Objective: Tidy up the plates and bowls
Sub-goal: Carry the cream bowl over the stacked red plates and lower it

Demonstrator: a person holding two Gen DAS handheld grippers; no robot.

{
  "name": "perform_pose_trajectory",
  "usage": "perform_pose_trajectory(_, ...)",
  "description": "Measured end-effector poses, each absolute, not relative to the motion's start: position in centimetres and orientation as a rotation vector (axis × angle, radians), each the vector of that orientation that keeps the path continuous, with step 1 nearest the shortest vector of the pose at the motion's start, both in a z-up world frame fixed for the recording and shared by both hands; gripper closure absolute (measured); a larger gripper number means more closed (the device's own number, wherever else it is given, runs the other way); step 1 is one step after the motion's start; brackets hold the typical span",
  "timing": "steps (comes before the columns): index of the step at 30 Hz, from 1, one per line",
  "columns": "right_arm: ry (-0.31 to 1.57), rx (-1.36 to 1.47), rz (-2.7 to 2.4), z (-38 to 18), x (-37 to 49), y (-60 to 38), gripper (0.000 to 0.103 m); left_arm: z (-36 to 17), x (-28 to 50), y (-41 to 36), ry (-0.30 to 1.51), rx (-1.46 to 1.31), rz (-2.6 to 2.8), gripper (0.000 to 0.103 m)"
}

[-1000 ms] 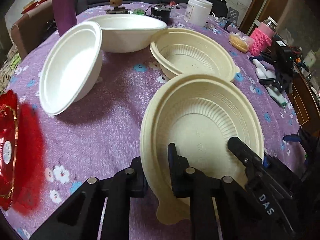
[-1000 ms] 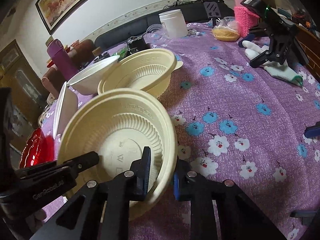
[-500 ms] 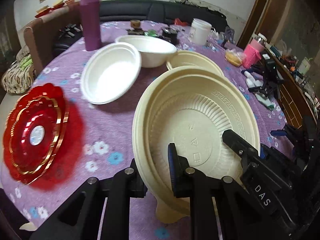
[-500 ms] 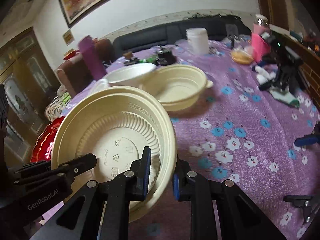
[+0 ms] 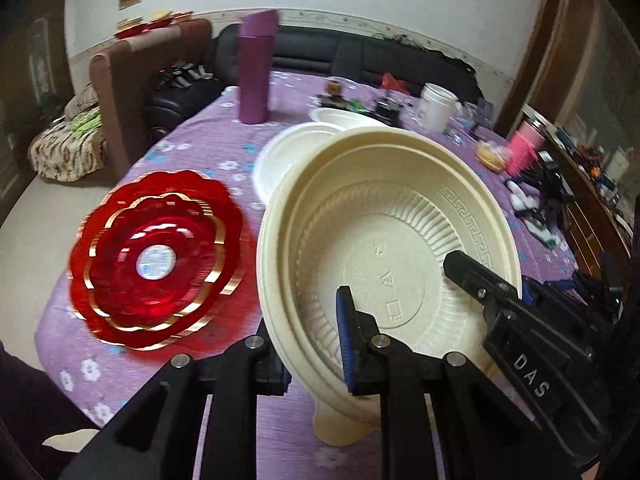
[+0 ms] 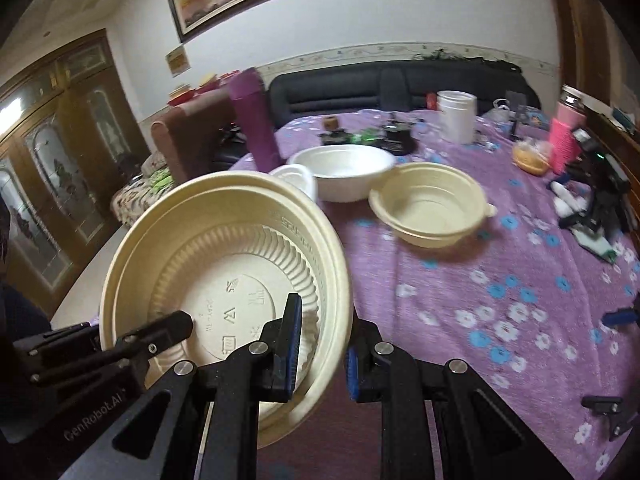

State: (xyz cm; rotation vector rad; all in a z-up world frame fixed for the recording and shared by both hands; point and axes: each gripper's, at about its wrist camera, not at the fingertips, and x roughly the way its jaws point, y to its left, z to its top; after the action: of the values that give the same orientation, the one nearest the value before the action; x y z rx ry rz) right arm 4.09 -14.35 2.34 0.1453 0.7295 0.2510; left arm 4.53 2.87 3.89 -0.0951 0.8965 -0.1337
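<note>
A cream ribbed plastic bowl (image 5: 392,248) is held up above the table, tilted, by both grippers. My left gripper (image 5: 312,344) is shut on its near left rim. My right gripper (image 6: 320,344) is shut on its right rim (image 6: 340,280); it shows at the right of the left wrist view (image 5: 480,280). A second cream bowl (image 6: 432,204) sits on the purple tablecloth. A white bowl (image 6: 344,168) stands behind it, and another white bowl (image 5: 280,156) lies beside it. A red plate (image 5: 156,256) with gold trim lies at the table's left.
A purple bottle (image 5: 256,72) stands at the back left. A white jar (image 6: 456,116), a pink cup (image 6: 564,140), small black gadgets and a white glove (image 6: 568,204) sit at the back and right. Chair and sofa stand beyond the table (image 6: 500,300).
Both grippers have lifted the cream bowl higher off the table and drawn it back. More of the room and the red plate now shows.
</note>
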Motion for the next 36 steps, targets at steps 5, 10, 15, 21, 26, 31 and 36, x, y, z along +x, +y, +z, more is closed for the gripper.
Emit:
perform_pose_trajectory(5,0.761,0.128,0.334,2.5,6.7,-9.4,0.082,3.7,5.8,8.3,0.901,-0.140,-0.041,0.085)
perform_pose_trajectory(10,0.820,0.102,0.419,1.7,9.8,-3.6,0.082,2.7,7.3,13.3,0.922,-0.181,0.054,0.085)
perform_pose_trajectory(15,0.852,0.037,0.451,0.6,11.9,1.1,0.082,1.1,9.3,17.1,0.949,-0.223,0.114,0.085)
perform_pose_trajectory(21,0.902,0.005,0.450,-1.5,14.2,3.7,0.081,-1.9,11.8,19.1,1.013,-0.264,0.133,0.085)
perform_pose_trajectory(26,0.939,0.009,0.444,-3.1,15.7,4.3,0.081,-3.1,12.7,19.5,1.032,-0.259,0.146,0.085)
perform_pose_trajectory(31,0.932,-0.001,0.452,-3.5,16.1,4.5,0.081,-3.2,12.9,19.9,1.031,-0.270,0.152,0.083)
perform_pose_trajectory(36,0.960,0.045,0.476,-4.2,16.3,4.3,0.076,-2.6,12.4,20.4,1.005,-0.298,0.160,0.051)
